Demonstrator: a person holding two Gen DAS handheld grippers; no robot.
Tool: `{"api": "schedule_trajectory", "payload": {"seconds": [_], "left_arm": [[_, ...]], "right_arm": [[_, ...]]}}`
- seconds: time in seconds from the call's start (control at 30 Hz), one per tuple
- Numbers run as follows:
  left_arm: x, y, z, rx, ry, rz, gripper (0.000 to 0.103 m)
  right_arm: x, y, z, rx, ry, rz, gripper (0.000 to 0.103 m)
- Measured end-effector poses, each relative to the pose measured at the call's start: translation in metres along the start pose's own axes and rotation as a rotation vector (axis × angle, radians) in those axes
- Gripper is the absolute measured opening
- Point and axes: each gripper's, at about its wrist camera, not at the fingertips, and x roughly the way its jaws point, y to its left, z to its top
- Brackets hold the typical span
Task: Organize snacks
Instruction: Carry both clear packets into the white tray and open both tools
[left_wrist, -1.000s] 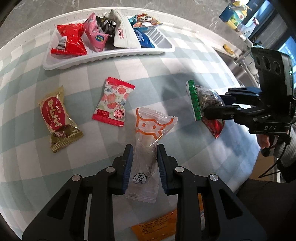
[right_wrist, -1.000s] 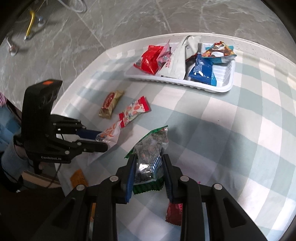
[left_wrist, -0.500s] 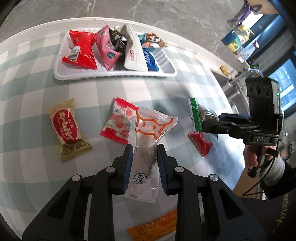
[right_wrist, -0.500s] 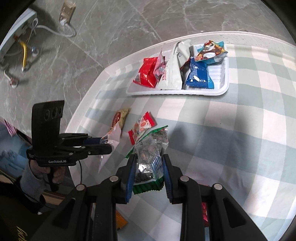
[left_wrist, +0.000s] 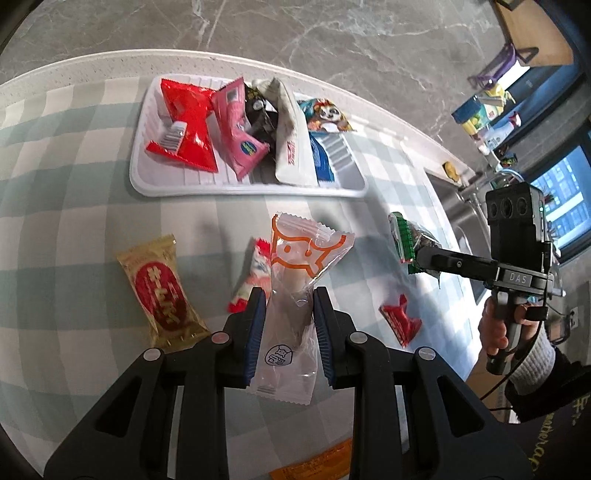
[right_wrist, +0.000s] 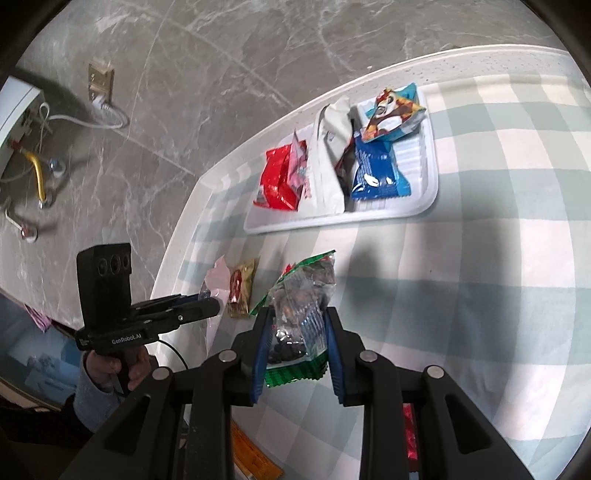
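I'm looking down on a round table under a pale green-and-white checked cloth, with grey marble-look floor beyond its far edge. A white ribbed tray sits at the far side, holding a red packet, a pink one, a tall white pouch and a blue packet, with a cartoon-printed bag at its right end. My left gripper is clamped on a clear wrapper with an orange outline face, held up off the cloth, near me and short of the tray. My right gripper is clamped on a green-edged clear bag of dark snacks, also lifted, to the right of the left one. Loose on the cloth I see a gold-and-red bar at the left, a red-and-white floral packet just behind the clear wrapper, a small red packet at the right, and an orange packet at the near edge.
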Motion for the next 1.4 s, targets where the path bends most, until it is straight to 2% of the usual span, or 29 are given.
{"api": "schedule_trajectory", "payload": {"seconds": [0.53, 0.93, 1.2, 1.4], "left_arm": [[-0.009, 0.023, 0.062, -0.020, -0.048, -0.004, 0.025], [0.003, 0.059, 0.122, -0.078, -0.077, 0.008, 0.025], [0.018, 0.077, 0.177, -0.055, -0.081, 0.055, 0.025], [0.039, 0.088, 0.207, -0.043, -0.054, 0.087, 0.025]], "right_arm": [[0.003, -0.012, 0.039, 0.072, -0.057, 0.011, 0.030], [0.016, -0.025, 0.065, 0.108, -0.076, 0.005, 0.030], [0.028, -0.037, 0.084, 0.137, -0.085, -0.005, 0.030], [0.034, -0.048, 0.093, 0.152, -0.091, -0.014, 0.030]]}}
